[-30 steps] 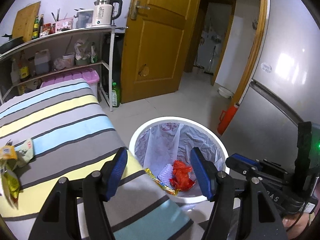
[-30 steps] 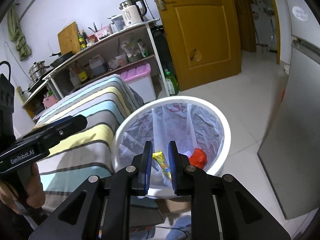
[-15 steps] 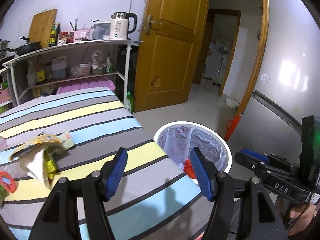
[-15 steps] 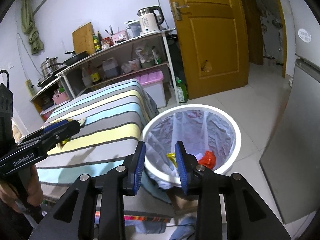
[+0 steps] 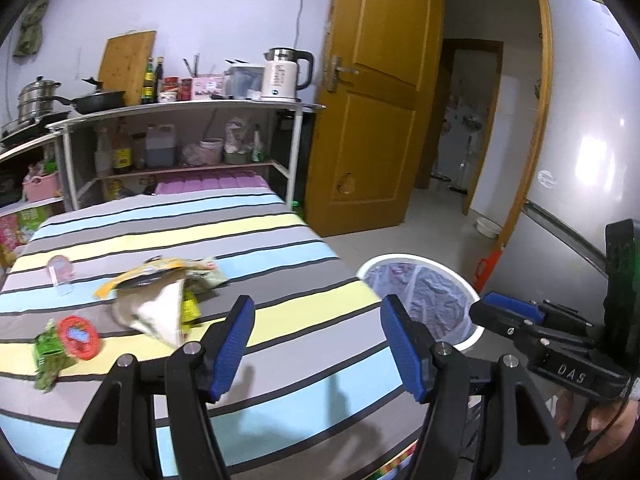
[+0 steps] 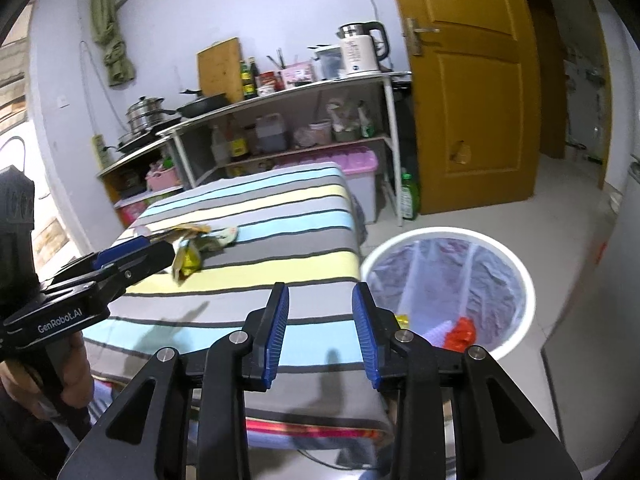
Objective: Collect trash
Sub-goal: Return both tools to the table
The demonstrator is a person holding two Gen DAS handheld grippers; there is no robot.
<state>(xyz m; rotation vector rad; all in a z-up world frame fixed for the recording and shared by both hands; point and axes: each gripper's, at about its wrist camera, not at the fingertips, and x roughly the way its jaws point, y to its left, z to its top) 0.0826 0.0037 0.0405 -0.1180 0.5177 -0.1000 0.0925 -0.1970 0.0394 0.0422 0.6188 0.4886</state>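
Note:
Trash lies on the striped table (image 5: 280, 344): a crumpled yellow-and-white wrapper pile (image 5: 160, 300), a red round lid on a green wrapper (image 5: 78, 338) and a small clear cup (image 5: 60, 274). The white bin (image 5: 468, 340) with a plastic liner stands on the floor to the right. It holds red and yellow trash (image 6: 460, 332). My left gripper (image 5: 316, 344) is open and empty above the table's near edge. My right gripper (image 6: 320, 332) is open and empty, over the table beside the bin (image 6: 516, 344). The wrapper pile also shows in the right wrist view (image 6: 192, 248).
A metal shelf rack (image 5: 180, 108) with a kettle, bottles and pans stands behind the table. A pink storage box (image 6: 364, 168) and a green bottle (image 6: 410, 196) sit under it. A wooden door (image 5: 372, 120) and a grey fridge (image 5: 592, 160) stand to the right.
Both grippers pulled back from over the bin toward the table. My right gripper opened from nearly shut. The trash on the table came into full view.

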